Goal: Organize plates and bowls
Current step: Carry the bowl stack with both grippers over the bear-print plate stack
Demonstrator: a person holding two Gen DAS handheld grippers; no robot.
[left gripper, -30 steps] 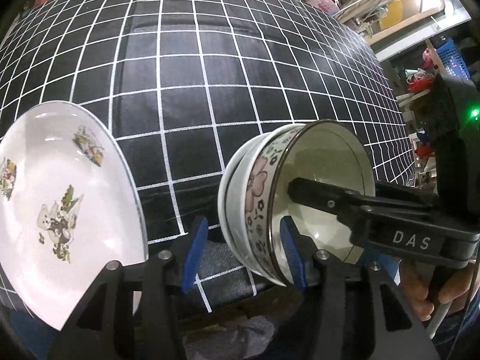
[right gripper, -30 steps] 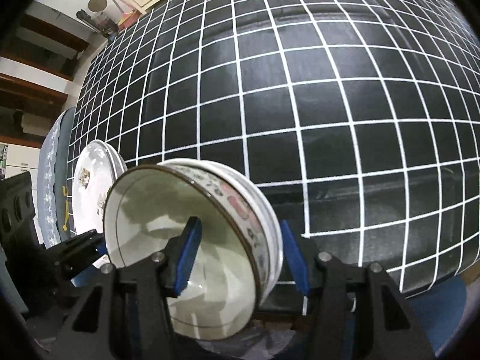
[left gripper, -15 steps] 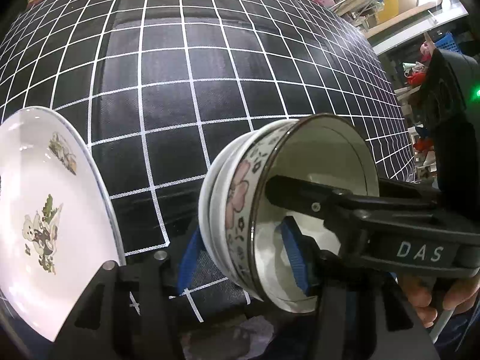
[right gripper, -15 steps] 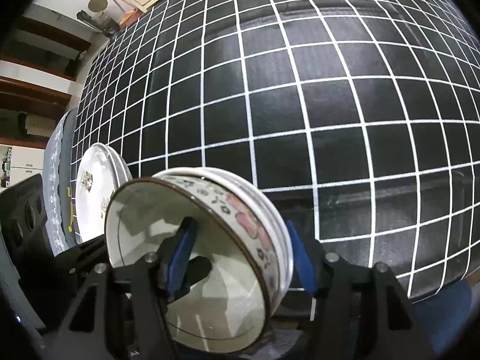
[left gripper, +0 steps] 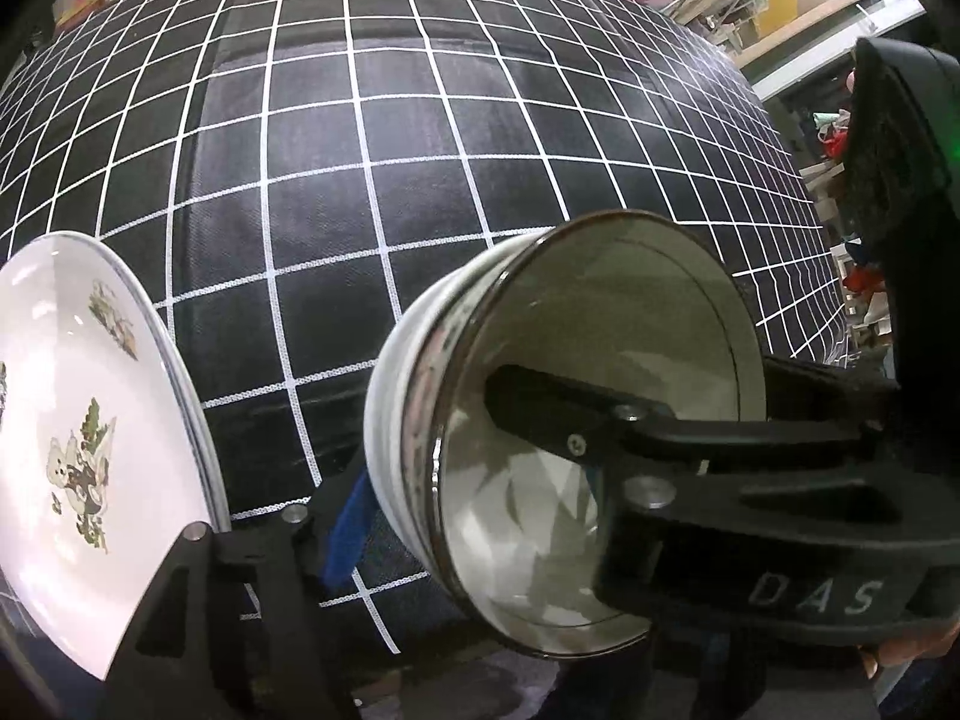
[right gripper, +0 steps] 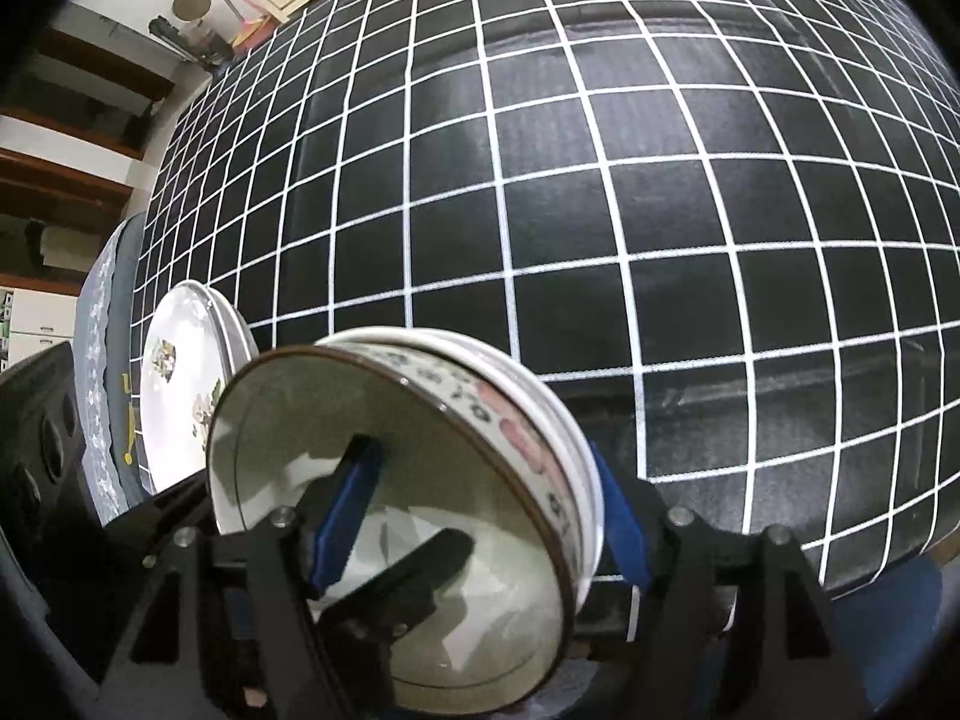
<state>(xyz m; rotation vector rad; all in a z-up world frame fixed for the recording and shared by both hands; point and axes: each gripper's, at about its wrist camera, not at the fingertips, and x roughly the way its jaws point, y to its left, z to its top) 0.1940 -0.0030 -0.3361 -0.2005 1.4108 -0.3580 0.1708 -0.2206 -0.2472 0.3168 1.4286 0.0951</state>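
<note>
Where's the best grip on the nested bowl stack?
Grip the rim wall of the bowl stack, one finger inside the top bowl and one outside, coming in from the open mouth. The nested walls form one thin band the jaws can straddle; the round belly would likely slip. The left gripper and right gripper hold it that way.

Tabletop (right gripper: 600, 192): black cloth ruled with a white grid. Plate (left gripper: 66, 438), left of the bowls: white, printed with small bear-and-leaf motifs in brown and green. Stacked bowls (right gripper: 420, 480): inner bowl pale grey-white inside, dark brown rim, outer band of pink flowers and black sprigs; outer bowl (left gripper: 396, 372) plain white. Fingers (right gripper: 345, 516): black frames with blue pads; white letters "DAS" (left gripper: 816, 594) on black.
</note>
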